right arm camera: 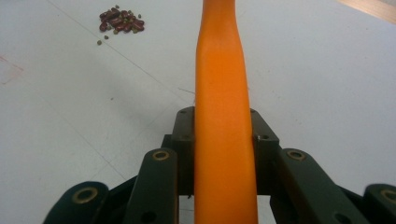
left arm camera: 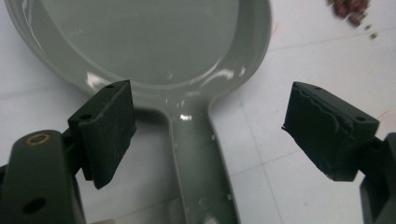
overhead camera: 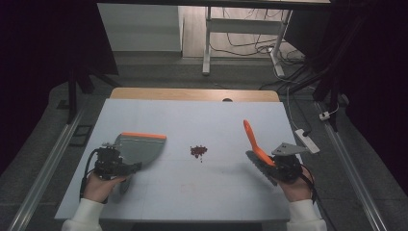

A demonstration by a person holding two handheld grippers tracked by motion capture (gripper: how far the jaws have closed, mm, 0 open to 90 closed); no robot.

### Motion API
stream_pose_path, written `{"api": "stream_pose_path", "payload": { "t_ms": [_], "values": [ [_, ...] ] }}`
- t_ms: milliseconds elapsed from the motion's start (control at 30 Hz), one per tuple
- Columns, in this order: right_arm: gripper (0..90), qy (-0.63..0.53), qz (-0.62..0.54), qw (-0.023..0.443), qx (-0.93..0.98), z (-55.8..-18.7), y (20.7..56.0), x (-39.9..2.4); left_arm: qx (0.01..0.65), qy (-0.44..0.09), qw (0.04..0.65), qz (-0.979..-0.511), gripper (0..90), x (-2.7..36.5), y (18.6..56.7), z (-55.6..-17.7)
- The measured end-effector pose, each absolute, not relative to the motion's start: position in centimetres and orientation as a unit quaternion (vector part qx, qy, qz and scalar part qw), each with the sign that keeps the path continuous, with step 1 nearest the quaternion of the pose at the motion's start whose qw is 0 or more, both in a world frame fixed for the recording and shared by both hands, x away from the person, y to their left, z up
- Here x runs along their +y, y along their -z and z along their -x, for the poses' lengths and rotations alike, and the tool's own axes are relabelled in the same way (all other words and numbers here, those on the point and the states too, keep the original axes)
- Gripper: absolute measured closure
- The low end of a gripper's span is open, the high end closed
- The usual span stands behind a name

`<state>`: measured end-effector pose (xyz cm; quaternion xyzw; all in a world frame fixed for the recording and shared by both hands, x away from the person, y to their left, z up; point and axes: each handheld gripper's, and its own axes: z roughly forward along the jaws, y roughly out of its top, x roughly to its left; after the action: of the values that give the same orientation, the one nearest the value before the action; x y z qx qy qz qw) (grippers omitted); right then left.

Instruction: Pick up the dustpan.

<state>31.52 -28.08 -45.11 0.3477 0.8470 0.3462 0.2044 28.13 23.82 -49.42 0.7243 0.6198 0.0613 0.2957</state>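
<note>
From above, the white worktop [overhead camera: 192, 192] carries three things in a row. On the left side lies a grey dustpan [overhead camera: 139, 148] with an orange front edge, its handle pointing toward the person. The left gripper [overhead camera: 126, 169] is placed at this handle. Near the middle of the worktop is a small heap of red beans [overhead camera: 198, 151], with free white surface on all sides of it. On the right side, the right gripper [overhead camera: 269, 166] holds an orange-handled brush [overhead camera: 255, 144], whose handle points up and away while the dark bristles are low, near the worktop. Both grippers are well apart from the worktop edges.

Along the left gripper, the jaws are spread wide, one on each side of the dustpan handle [left arm camera: 198, 158], and they do not touch it. The pan rim is just beyond the jaw tips, and some beans [left arm camera: 351, 8] show at the upper right corner.

Along the right gripper, the jaws are clenched on the orange brush handle [right arm camera: 224, 116], which goes straight up between them. The beans [right arm camera: 120, 22] lie far at the upper left, with open worktop between.
</note>
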Motion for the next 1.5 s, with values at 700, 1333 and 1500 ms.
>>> {"api": "stream_pose_path", "payload": {
  "t_ms": [700,1333,1500],
  "values": [
    [70.0,-0.343,-0.348,0.204,0.849,-31.6,45.5,-28.0,0.638,-0.031,0.268,-0.721,29.8,23.1,52.3,-28.9],
    [70.0,-0.346,-0.351,0.2,0.847,-31.7,45.5,-28.0,0.65,-0.033,0.285,-0.704,58.9,23.7,52.5,-29.1],
    [70.0,-0.348,-0.352,0.199,0.846,-31.7,45.5,-28.0,0.653,-0.027,0.291,-0.699,61.9,24.0,52.5,-29.1]
  ]
}}
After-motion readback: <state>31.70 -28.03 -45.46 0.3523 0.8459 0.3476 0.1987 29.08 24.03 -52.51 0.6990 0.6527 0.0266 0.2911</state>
